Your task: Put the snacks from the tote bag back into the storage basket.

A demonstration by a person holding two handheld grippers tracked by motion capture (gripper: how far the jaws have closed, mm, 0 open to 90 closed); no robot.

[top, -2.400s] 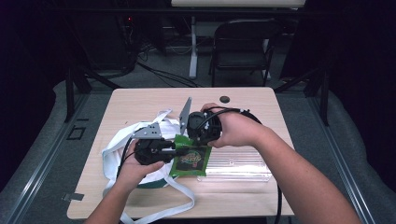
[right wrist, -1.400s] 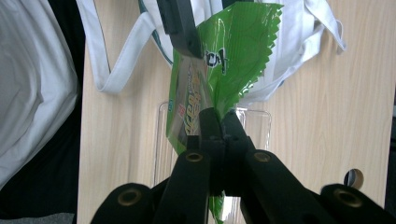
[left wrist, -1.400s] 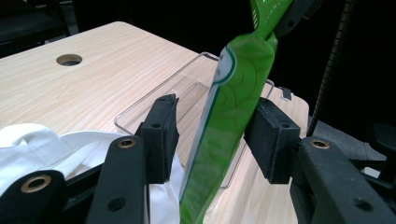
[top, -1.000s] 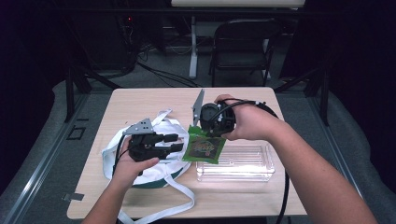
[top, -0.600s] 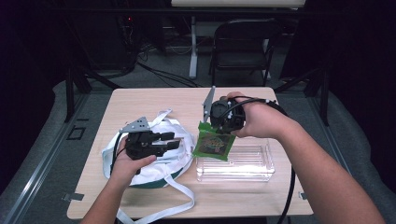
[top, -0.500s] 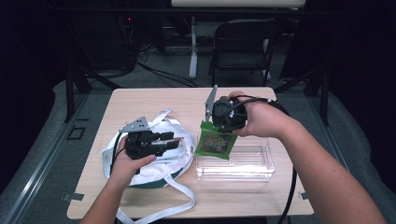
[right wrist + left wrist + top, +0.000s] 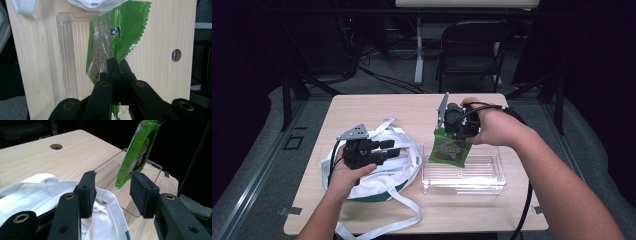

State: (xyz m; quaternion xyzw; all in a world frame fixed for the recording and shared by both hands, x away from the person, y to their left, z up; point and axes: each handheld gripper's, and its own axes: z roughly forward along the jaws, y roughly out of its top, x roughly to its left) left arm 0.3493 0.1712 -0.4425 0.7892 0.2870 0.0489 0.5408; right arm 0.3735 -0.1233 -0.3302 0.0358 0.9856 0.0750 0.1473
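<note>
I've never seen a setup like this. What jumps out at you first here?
The bright green snack packet stands out, pinched by its top edge in the right gripper and hanging above a clear plastic tray. To its left, the left gripper sits open over a white cloth bag with long straps.

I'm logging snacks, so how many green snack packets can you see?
1: the green snack packet hangs pinched in the right gripper over the clear tray. The white bag may hide more.

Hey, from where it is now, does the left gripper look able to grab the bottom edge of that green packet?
Probably yes. The left gripper is open, the green packet hangs from the shut right gripper just beyond its jaws, and nothing sits between them.
</note>
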